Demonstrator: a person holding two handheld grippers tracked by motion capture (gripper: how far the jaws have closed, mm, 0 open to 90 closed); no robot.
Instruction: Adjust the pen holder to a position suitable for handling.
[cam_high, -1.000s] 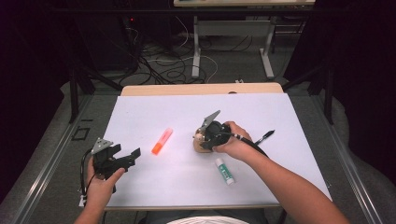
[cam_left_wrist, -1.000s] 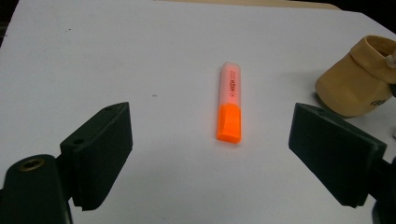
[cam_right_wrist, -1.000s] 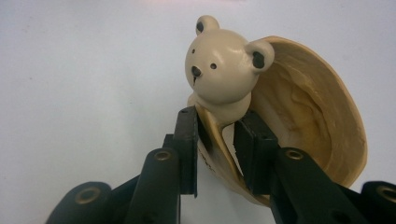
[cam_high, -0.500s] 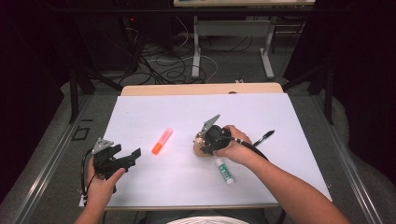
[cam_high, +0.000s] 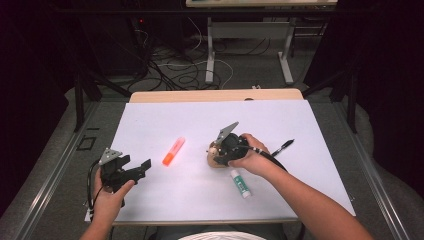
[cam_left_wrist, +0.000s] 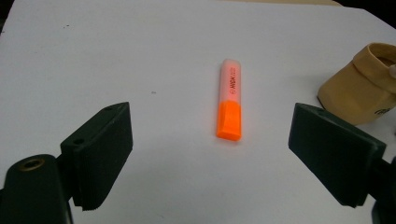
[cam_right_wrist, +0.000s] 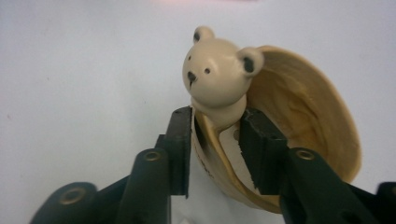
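My right fingers, just loosening, straddle the bear cup's rim on the bench; my left fingers, spread, face the highlighter, not yet grasped.

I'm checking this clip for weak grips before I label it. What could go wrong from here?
The right gripper has its jaws astride the rim of the tan cup under the bear head, and they have just been opening, with a gap at each pad; the cup may slip or tip. The glue stick beside that hand could get knocked. The left gripper stands open, short of the orange highlighter.
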